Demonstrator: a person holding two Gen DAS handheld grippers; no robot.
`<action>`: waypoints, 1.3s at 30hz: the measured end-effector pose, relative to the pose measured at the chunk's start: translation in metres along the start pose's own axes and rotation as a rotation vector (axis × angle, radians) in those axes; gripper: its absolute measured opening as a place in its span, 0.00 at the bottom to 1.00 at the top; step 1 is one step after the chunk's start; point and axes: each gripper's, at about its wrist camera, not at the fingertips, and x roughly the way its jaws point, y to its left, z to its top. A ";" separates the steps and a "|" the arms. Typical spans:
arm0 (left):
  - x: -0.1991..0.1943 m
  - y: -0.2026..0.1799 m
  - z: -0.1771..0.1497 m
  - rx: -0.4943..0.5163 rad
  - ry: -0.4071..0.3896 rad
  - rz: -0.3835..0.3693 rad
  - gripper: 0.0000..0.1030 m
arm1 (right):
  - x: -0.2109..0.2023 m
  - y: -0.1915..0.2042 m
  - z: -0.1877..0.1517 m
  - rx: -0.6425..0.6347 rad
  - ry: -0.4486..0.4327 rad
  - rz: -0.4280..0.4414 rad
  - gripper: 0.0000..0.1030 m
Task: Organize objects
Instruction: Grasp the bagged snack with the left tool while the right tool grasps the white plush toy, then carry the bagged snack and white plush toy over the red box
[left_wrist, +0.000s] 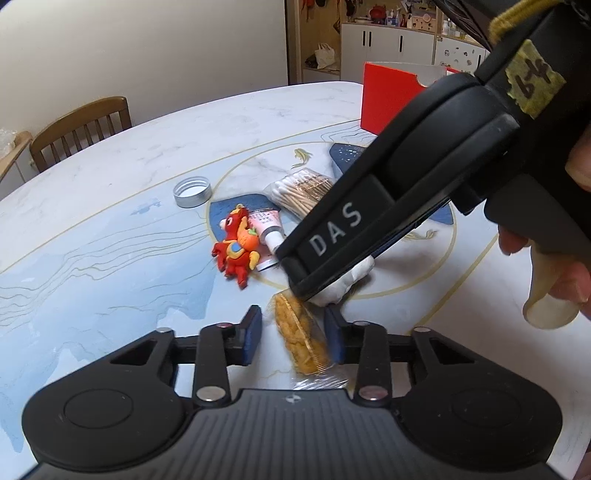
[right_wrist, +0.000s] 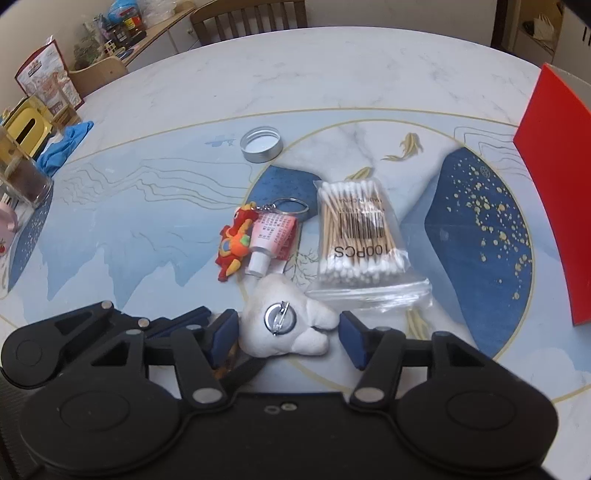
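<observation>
On a marble-patterned table (right_wrist: 332, 74), a person working two hand-held grippers tidies a scatter of small items. From left: a metal lid (right_wrist: 261, 144), a red dragon keychain (right_wrist: 233, 243) touching a pink tube (right_wrist: 271, 236), and a bag of cotton swabs (right_wrist: 360, 232), with a red box (right_wrist: 554, 192) at far right. The left gripper (left_wrist: 294, 339) brackets a clear packet of golden snacks (left_wrist: 303, 332), its right pad touching the wrapper, the left pad apart. The right gripper (right_wrist: 288, 334) straddles a white plush brooch (right_wrist: 286, 325), neither pad touching. The two tools nearly overlap; lifting together could knock either item loose, and the slick packet may slip sideways
</observation>
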 end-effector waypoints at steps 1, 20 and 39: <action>-0.001 0.001 0.000 0.001 0.001 0.004 0.29 | 0.000 0.000 0.000 0.003 -0.002 -0.001 0.54; -0.035 0.027 0.004 -0.105 0.005 -0.024 0.20 | -0.056 0.001 -0.037 -0.062 -0.051 -0.044 0.48; -0.063 -0.014 0.074 -0.047 -0.023 -0.098 0.20 | -0.148 -0.065 -0.042 -0.072 -0.183 -0.088 0.48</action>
